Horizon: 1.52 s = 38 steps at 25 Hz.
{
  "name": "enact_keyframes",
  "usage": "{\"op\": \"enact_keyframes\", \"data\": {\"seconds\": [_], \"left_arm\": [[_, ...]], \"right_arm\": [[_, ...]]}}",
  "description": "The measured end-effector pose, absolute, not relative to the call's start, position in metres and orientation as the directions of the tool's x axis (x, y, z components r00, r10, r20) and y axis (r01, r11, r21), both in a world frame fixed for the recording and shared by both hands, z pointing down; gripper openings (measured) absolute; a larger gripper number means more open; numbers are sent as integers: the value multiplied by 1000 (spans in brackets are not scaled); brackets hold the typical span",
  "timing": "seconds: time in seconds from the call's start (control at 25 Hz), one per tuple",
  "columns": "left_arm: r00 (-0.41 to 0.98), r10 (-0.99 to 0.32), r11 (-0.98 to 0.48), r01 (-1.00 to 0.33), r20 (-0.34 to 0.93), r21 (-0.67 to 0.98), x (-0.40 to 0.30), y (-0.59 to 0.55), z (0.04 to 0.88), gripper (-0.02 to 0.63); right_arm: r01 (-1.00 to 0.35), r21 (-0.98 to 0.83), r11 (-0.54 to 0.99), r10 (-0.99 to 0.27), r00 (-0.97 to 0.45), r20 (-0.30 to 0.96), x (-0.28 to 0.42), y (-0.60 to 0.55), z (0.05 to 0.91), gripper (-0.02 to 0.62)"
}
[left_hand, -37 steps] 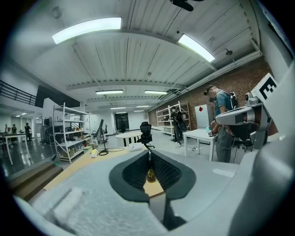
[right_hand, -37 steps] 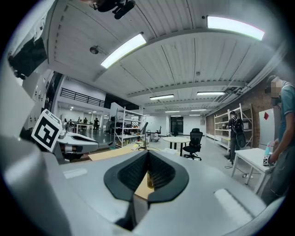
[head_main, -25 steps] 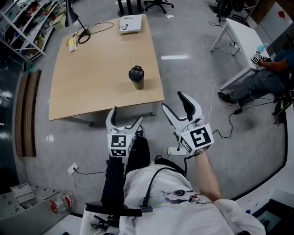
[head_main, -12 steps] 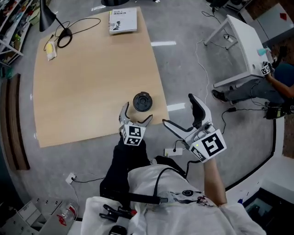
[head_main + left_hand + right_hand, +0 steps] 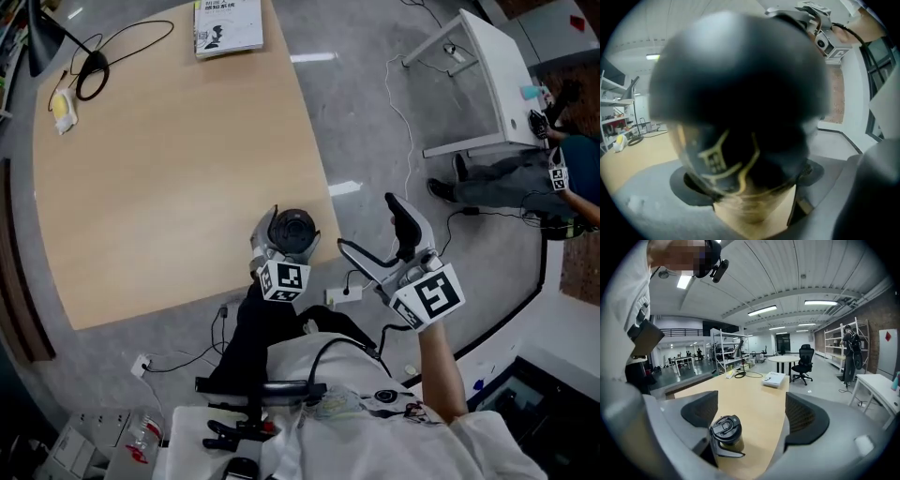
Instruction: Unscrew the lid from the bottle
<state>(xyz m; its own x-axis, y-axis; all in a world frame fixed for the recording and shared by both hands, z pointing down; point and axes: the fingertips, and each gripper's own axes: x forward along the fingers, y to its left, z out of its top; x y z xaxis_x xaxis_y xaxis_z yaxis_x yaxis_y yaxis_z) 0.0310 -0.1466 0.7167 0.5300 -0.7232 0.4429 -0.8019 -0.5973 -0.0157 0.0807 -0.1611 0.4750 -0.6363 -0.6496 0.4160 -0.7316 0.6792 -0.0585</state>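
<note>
A squat bottle (image 5: 292, 225) with a black lid (image 5: 725, 424) stands upright near the front right corner of the wooden table (image 5: 169, 187). My left gripper (image 5: 286, 236) reaches around it from the near side, a finger on either side of the body. In the left gripper view the bottle (image 5: 740, 140) fills the frame between the dark pads (image 5: 686, 183); the jaws are closing and I see no pad pressing on it. My right gripper (image 5: 368, 223) hangs in the air to the right of the table, nothing between its fingers, its jaws closing a little. The right gripper view shows the bottle (image 5: 724, 434) ahead and to the left.
A book (image 5: 228, 26) lies at the table's far edge. At the far left are a black cable loop (image 5: 89, 66) and a yellow item (image 5: 61, 108). On the floor there are cables and a power strip (image 5: 342, 295); a white table (image 5: 487, 75) and a seated person (image 5: 525, 178) are at the right.
The left gripper has moved forward from in front of the table to the bottle, which now stands between its fingers. The right gripper has stayed off the table's right side.
</note>
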Motion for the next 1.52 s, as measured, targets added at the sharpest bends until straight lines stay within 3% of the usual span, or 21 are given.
{"op": "enact_keyframes", "data": {"seconds": [0.16,0.48,0.56,0.76,0.92,1.12,1.36,1.44,1.52], "left_arm": [[542,-676,-629,-777,499,-9,31,-154,721,444],[655,-616,-697,-712,437,85,43,-159,657,422],[705,-588,-748,-660,396,67,57,-153,614,422],[788,-512,-835,-550,343,19,95,-126,517,422],[793,-482,-865,-497,371,-62,102,-113,473,423],[826,-473,-877,-474,307,-76,97,-106,420,425],[947,-212,-976,-216,243,-8,115,-52,382,423],[955,-221,-972,-233,198,39,109,-54,374,422],[930,-313,-941,-331,194,68,90,-68,374,422]], "right_arm": [[-697,-88,712,-595,-665,452,74,-160,490,423],[-462,-160,872,-329,-798,505,46,-139,508,446],[-360,-152,921,-244,-834,495,34,-136,493,459],[49,-77,996,77,-898,432,26,-101,438,485],[279,-20,960,266,-888,374,26,-77,390,471],[482,7,876,460,-841,287,21,-61,337,471],[838,-77,540,825,-510,244,39,-14,302,471],[801,-134,583,802,-541,254,29,-21,298,482],[642,-98,760,630,-692,353,17,-45,303,532]]}}
